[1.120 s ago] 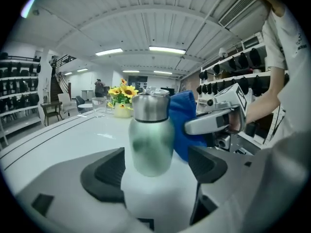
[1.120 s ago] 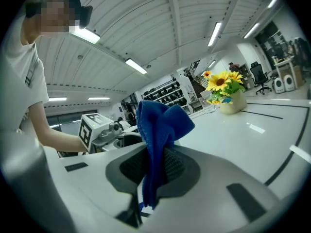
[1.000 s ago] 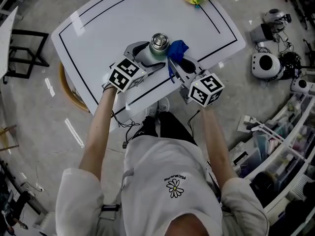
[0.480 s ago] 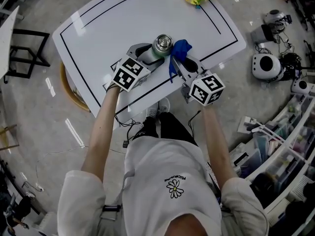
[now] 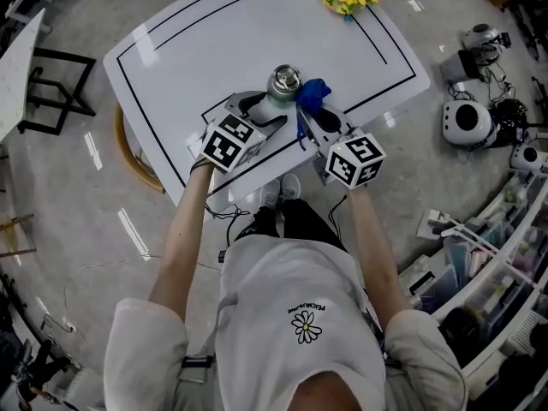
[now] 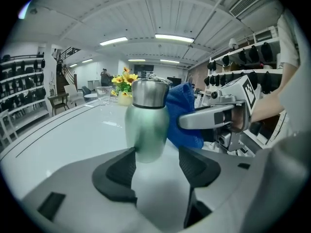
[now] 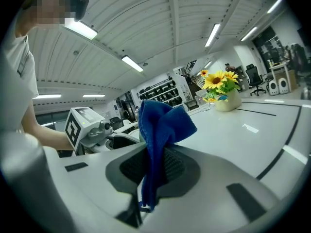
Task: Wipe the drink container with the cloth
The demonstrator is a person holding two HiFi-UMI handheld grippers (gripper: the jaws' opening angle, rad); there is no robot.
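White table [image 5: 214, 41] with black border lines; the green drink container [image 6: 146, 125] stands upright near its front edge. The left gripper [image 6: 156, 166] has just been closing its jaws about the container's base, with a gap showing at one pad, while the right gripper [image 7: 154, 171] pinches the blue cloth [image 7: 160, 125] just beside the container. Judged stage: the container is being steadied, and the wiping itself appears largely left to do.

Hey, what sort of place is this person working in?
Most likely a robotics lab or workshop: rounded white machines sit on the floor, open shelving crowded with equipment runs along one side, and the work is done at a black-outlined white table.
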